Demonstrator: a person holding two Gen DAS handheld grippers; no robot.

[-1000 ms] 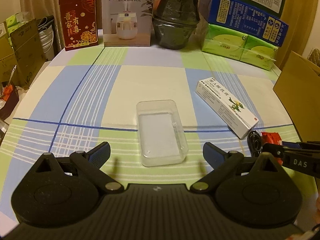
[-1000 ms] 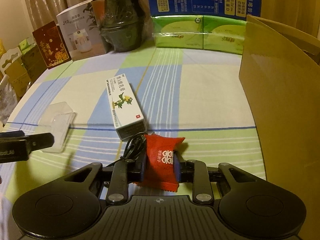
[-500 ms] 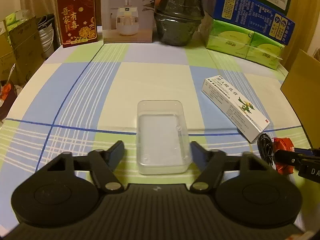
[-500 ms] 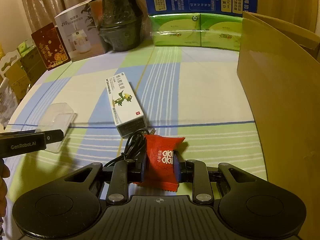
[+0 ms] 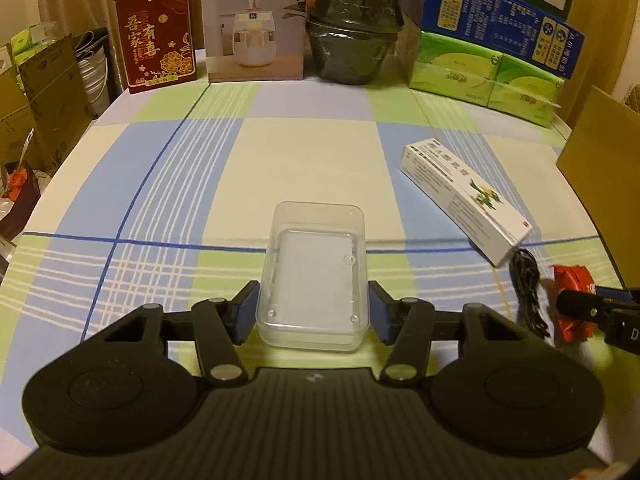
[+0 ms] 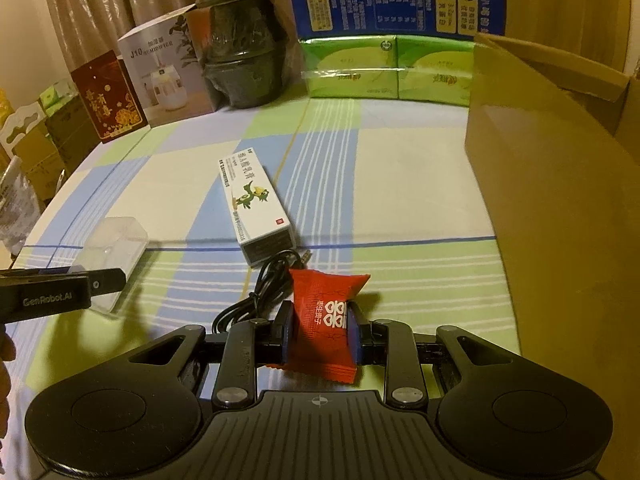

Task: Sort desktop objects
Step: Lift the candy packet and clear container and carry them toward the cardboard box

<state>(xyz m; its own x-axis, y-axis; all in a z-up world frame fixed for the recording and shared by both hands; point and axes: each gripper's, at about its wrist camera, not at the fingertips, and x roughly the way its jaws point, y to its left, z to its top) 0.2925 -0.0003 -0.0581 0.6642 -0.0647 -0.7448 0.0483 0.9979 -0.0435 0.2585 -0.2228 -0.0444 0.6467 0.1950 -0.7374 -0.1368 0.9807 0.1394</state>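
A checked tablecloth (image 5: 312, 160) in blue, green and cream covers the table, and the tall brown cardboard box (image 6: 560, 208) walls off its right side, close beside the right gripper. Along the far edge stand the white humidifier box (image 5: 254, 20), a dark wrapped pot (image 5: 354, 28), green tissue packs (image 5: 484, 76) with a blue carton (image 5: 500, 28) on top, and a red gift box (image 5: 154, 32) at the left. Nearer, the long white ointment box (image 5: 466, 200) lies slantwise on the cloth, well apart from the clear plastic tray (image 5: 316, 280) and touching or nearly touching the coiled black cable (image 6: 260, 300) at its near end. The left gripper (image 5: 312, 312) straddles the near half of the tray, its blue pads just at the two long walls; whether they actually press the plastic cannot be told. The tray sits flat on the cloth with nothing seen inside. The right gripper (image 6: 320, 332) is clamped on the red candy packet (image 6: 326, 320), which stands upright between the pads, right beside the cable. The cable lies between the packet and the tray, in the lane that separates the two grippers.
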